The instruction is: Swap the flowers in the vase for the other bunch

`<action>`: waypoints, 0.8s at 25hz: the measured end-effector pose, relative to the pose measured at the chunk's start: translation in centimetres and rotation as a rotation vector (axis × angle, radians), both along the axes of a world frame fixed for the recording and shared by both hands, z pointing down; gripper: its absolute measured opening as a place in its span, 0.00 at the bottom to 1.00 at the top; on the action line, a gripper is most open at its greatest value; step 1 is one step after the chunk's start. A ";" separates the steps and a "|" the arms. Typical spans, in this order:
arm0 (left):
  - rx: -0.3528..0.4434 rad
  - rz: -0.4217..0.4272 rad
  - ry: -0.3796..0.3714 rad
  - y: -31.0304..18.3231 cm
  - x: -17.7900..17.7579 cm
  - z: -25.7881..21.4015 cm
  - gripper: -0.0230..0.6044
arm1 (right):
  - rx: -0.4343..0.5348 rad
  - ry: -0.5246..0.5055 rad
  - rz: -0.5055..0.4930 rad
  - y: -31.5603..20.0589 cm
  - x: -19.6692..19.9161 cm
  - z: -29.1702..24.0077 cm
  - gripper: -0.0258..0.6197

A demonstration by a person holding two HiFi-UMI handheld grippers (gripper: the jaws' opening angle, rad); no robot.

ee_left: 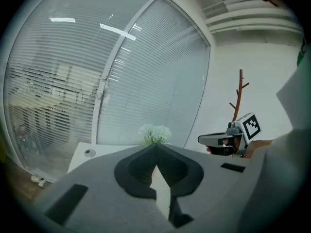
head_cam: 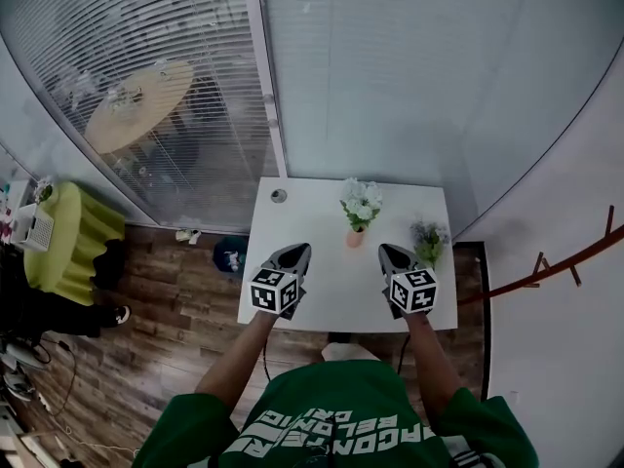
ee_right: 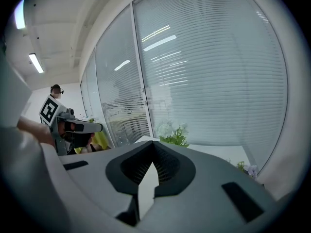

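Green shirt's white lettering illegible; left gripper, right gripper closed.

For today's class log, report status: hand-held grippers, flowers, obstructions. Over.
Shut, empty: left hand-held gripper, right hand-held gripper. The white flowers in vase; purple bunch beside, on table. Nothing in the way.

White table, wood floor — slatted blinds behind glass

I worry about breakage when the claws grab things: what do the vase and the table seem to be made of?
Vase: small, peach-coloured, matte-looking; perhaps ceramic or terracotta, but too small here to rule out plastic.
Table: smooth, plain white top with a round grommet near its far corner; likely laminated board.
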State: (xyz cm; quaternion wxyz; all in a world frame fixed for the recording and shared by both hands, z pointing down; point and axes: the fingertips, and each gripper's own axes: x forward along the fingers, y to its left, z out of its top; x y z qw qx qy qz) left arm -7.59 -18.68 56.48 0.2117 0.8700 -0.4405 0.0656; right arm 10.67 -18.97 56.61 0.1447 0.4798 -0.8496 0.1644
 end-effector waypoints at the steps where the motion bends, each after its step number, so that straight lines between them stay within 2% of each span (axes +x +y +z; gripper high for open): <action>1: -0.005 -0.001 0.000 -0.3 0.1 0.1 0.05 | -0.004 0.001 -0.002 -0.4 0.0 0.2 0.06; 7: -0.035 0.001 -0.006 -1.9 0.7 0.7 0.05 | -0.011 0.016 -0.038 -2.0 -0.2 0.9 0.06; 13: -0.055 0.008 -0.020 -2.9 1.8 1.8 0.05 | -0.096 0.023 -0.093 -3.2 -0.1 4.0 0.07; 15: -0.063 0.012 -0.029 -3.3 2.3 2.0 0.05 | -0.125 0.030 -0.108 -3.6 0.1 5.3 0.11; 17: -0.071 0.013 -0.034 -3.6 2.8 2.3 0.05 | -0.144 0.045 -0.125 -4.0 0.5 6.4 0.20; 20: -0.087 0.024 -0.052 -3.9 3.6 3.0 0.05 | -0.151 0.087 -0.158 -4.8 0.8 7.8 0.25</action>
